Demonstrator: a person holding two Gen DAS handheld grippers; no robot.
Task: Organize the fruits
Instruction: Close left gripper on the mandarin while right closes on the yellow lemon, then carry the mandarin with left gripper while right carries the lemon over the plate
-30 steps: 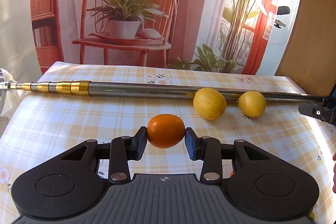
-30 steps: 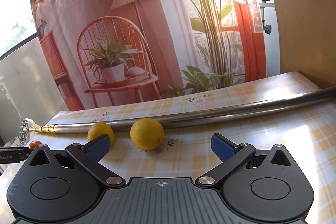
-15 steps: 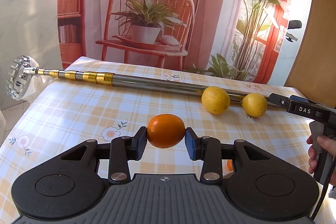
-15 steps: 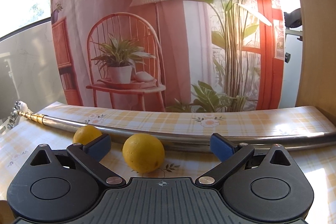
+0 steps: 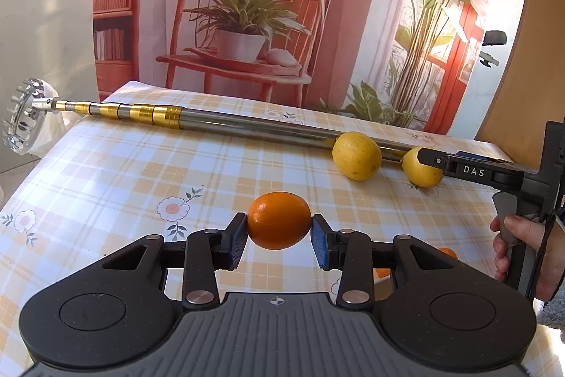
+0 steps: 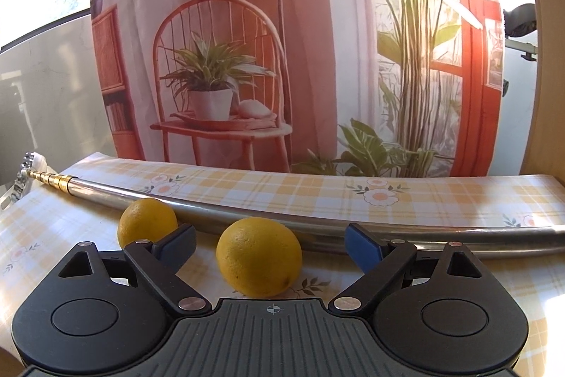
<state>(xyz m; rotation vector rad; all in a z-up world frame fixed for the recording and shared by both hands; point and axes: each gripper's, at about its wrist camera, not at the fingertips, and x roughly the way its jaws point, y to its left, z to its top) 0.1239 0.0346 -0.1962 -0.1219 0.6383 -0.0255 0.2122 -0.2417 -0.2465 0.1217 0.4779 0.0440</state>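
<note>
Left wrist view: we hold the round, glossy orange fruit (image 5: 279, 221) clenched between the blue pads of our left gripper (image 5: 279, 230), lifted clear of the yellow checked tablecloth (image 5: 106, 179), probably so it can travel to its group. Our right gripper (image 6: 271, 241) hangs with jaws spread wide around the nearer dimpled yellow lemon (image 6: 259, 257), seemingly lining up a grasp. A second yellow lemon (image 6: 146, 221) rests against the long telescopic metal pole (image 6: 317, 221), which likely stops both from rolling.
</note>
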